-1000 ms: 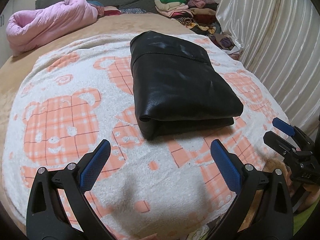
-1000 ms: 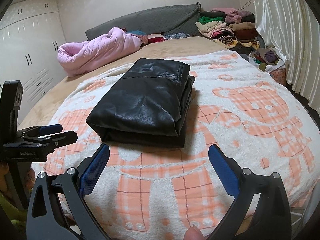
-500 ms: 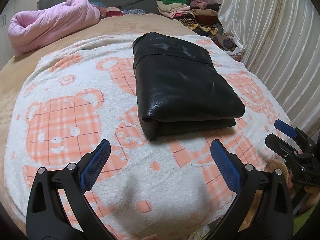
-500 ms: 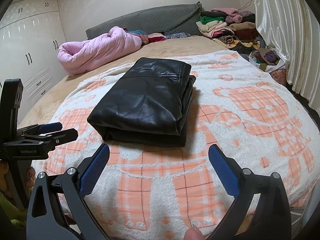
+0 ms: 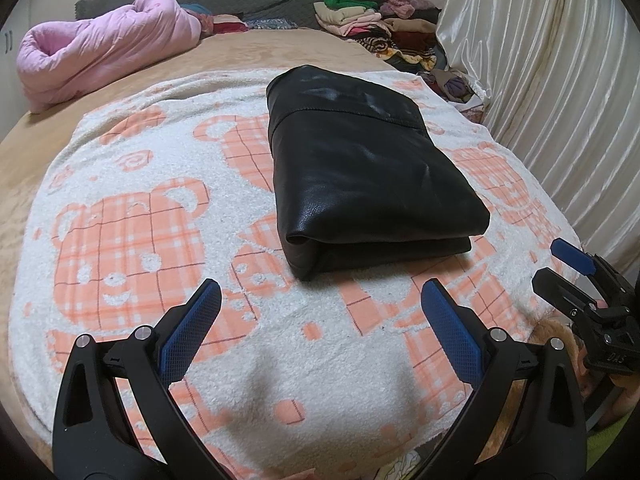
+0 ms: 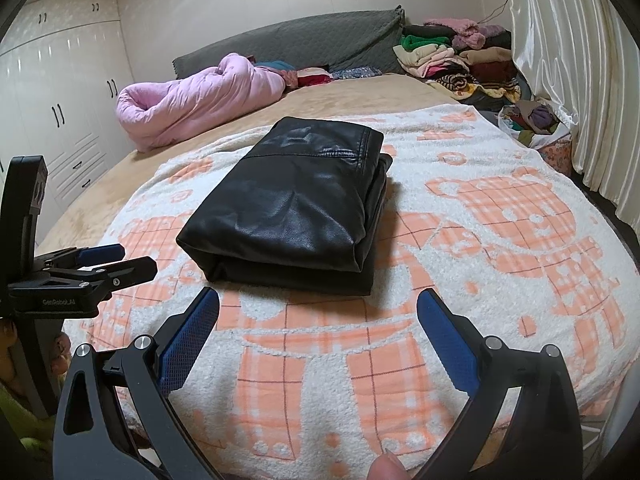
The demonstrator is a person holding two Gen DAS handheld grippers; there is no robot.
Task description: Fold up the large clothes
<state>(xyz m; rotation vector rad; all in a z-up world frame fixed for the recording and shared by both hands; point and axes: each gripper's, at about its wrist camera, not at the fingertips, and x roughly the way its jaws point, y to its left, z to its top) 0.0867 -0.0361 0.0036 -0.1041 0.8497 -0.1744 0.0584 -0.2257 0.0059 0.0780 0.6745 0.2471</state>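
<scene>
A black leather garment (image 5: 360, 172) lies folded into a thick rectangle on a white blanket with orange bears (image 5: 132, 220); it also shows in the right wrist view (image 6: 296, 204). My left gripper (image 5: 320, 304) is open and empty, held back from the garment's near edge. My right gripper (image 6: 318, 312) is open and empty, also short of the near edge. The right gripper shows at the right edge of the left wrist view (image 5: 560, 264). The left gripper shows at the left edge of the right wrist view (image 6: 120, 260).
A rolled pink quilt (image 6: 200, 100) lies at the far left of the bed. Piles of folded clothes (image 6: 448, 60) sit at the far right by the grey headboard (image 6: 288, 44). White curtains (image 5: 560, 80) hang on the right, white wardrobes (image 6: 52, 100) on the left.
Both grippers have drifted slightly back from the garment; the view shifts a little. The garment has not moved and both stay open.
</scene>
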